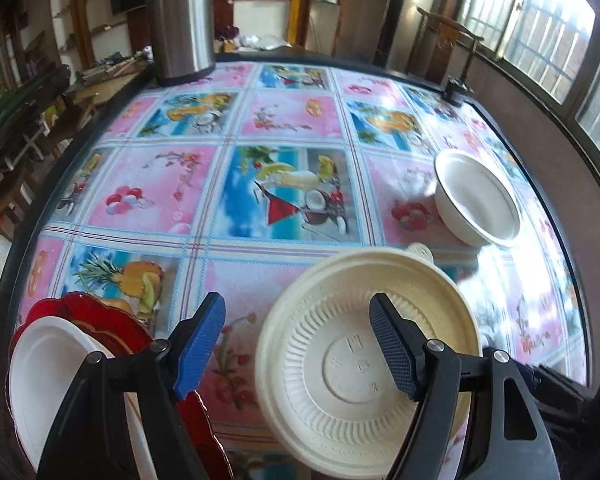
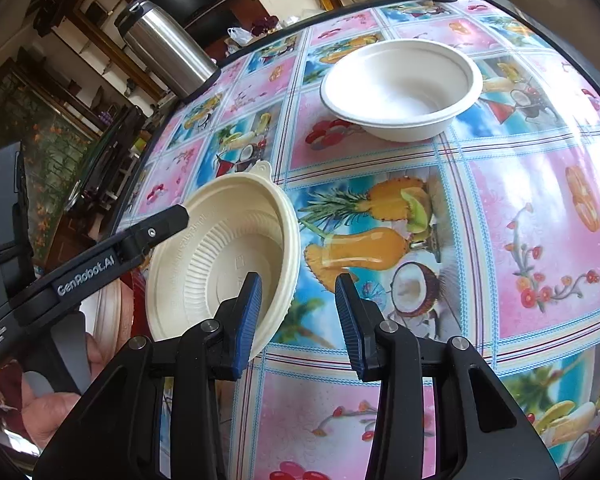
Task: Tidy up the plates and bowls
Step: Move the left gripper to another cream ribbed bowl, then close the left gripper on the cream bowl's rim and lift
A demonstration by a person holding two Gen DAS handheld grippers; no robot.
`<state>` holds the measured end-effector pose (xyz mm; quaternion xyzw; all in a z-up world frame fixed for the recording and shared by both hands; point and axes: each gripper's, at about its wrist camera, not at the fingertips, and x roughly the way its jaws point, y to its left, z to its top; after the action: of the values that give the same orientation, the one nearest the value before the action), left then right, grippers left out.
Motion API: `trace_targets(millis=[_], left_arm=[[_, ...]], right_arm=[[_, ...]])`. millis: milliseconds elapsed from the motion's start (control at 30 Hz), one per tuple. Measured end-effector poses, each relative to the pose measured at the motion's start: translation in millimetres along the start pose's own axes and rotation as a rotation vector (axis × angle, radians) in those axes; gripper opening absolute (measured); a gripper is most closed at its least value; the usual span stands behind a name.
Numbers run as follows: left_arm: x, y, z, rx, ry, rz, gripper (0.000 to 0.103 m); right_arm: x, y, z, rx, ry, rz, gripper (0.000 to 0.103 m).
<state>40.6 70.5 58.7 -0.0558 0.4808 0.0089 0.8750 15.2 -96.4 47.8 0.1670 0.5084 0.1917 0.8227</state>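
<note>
A cream ribbed plastic bowl [image 1: 364, 364] sits on the table, tilted. My left gripper [image 1: 300, 344] is open, its right finger inside the bowl and its left finger outside the rim. In the right wrist view the same cream bowl [image 2: 220, 256] is at lower left with the left gripper's finger [image 2: 156, 232] at its rim. My right gripper [image 2: 298, 316] is open and empty, its left finger close to the bowl's rim. A white paper bowl [image 2: 402, 88] stands upright further back; it also shows in the left wrist view [image 1: 476, 200]. A white plate [image 1: 48, 360] lies on a red plate [image 1: 108, 316] at lower left.
A steel thermos [image 1: 182, 16] stands at the table's far left corner. A small dark object [image 1: 456, 90] sits at the far right edge. The round table [image 1: 260, 152] carries a fruit-patterned cloth under glass. Chairs and shelves stand beyond the table.
</note>
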Motion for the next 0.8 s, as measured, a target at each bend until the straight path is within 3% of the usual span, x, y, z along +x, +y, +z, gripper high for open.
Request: trace_targets(millis=[300,367,433,500,600,800], left_arm=[[23,-7,-7,0.075,0.118,0.021,0.075],[26,-9,-9,0.088,0.112,0.025,0.073],[28,-11,-12,0.101,0.112,0.034,0.044],[28,-10,-12,0.108,0.102,0.054,0.031],[26,-5,-11,0.090,0.104,0.040,0.022],[6,-9,-14,0.084,0.062,0.032,0.022]], right_arm=[[6,6,-1,-0.041,-0.024,0.003,0.037],[6,9,-3,-0.070,-0.045,-0.003,0.020],[11,10,-5,-0.079,-0.037,0.006,0.019],[11,11,-5,-0.092,-0.049,-0.018,0.019],[8,6,-3,-0.079,-0.056,-0.002,0.019],[-6,10,-4,-0.078,-0.087,-0.005,0.019]])
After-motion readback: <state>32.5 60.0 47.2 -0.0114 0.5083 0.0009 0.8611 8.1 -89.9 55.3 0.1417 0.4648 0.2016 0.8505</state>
